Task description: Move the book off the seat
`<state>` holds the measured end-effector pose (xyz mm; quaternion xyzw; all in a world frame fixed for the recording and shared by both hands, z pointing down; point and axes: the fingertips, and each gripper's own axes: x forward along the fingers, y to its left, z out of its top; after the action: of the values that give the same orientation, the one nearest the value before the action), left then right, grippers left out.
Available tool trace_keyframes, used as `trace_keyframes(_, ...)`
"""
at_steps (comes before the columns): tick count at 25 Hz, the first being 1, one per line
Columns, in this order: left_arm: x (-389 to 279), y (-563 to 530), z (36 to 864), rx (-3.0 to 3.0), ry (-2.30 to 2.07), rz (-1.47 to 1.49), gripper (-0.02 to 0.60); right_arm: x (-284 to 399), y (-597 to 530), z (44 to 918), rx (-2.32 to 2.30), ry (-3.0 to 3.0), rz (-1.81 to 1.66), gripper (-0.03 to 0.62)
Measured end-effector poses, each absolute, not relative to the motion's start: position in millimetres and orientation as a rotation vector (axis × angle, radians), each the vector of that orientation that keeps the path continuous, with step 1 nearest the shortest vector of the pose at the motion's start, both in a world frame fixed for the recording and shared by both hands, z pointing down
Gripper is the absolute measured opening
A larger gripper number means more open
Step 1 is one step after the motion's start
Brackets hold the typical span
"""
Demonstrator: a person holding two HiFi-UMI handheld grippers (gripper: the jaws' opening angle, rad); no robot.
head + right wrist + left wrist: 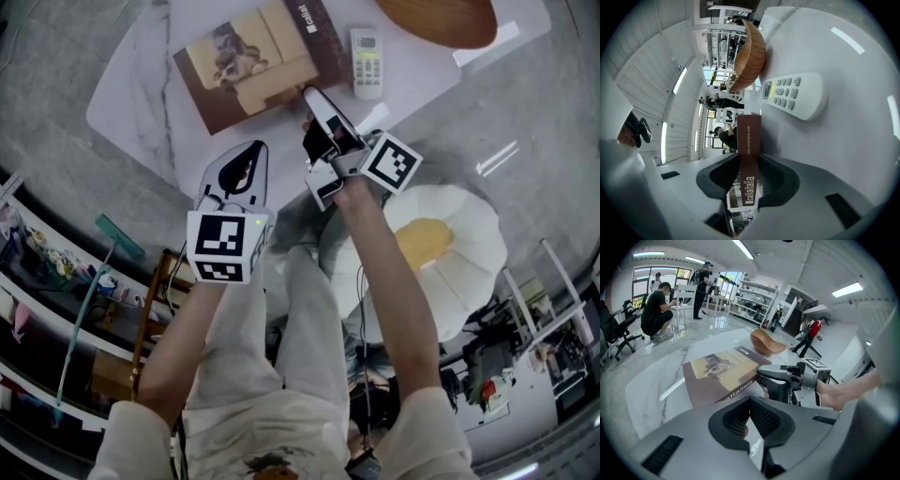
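Seat (469, 234): no book on it. Left gripper (246, 159): clenched, empty, idle. Right gripper (314, 101): clamped on book (253, 61) edge. Book: down on table (141, 103), well apart from seat, just beside remote (367, 63). Looks nearly done. Left to do: let go, back off.

The book (258, 61) has a paper cover with a light gloss. The surface (141, 103) looks like polished white marble with grey veins. The remote (367, 63) is of matt white plastic, the bowl (441, 19) of smooth wood. The left gripper (750, 404) and the right gripper (749, 161) are of matt grey plastic, and their jaws carry black ribbed pads.
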<state>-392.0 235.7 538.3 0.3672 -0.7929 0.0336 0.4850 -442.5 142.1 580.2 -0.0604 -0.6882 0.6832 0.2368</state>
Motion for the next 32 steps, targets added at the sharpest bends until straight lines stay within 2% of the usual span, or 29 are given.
trace_keyframes(8, -380.6, 238.6, 541.4, 0.898, -1.918, 0.083, 0.012, -446.7, 151.3, 588.6, -0.134, -1.861, 1.805, 0.132)
trace_keyframes(13, -381.9, 237.2, 544.9, 0.899, -1.916, 0.086, 0.012, -433.2, 152.5, 622.6, 0.029, -1.826, 1.504, 0.138)
trace_keyframes(14, -381.2, 235.7, 543.9, 0.904, -1.916, 0.09, 0.012, -431.2, 153.3, 624.6, 0.044, -1.827, 1.444, 0.101)
trace_keyframes(16, -380.5, 233.7, 543.5, 0.914, -1.914, 0.099, 0.012, -432.2, 154.1, 625.0, 0.034, -1.848, 1.373, 0.097)
trace_keyframes(32, -367.8, 219.4, 540.0, 0.956, -1.907, 0.153, 0.012, -432.1, 144.6, 604.6, 0.019, -1.81, 1.608, 0.067)
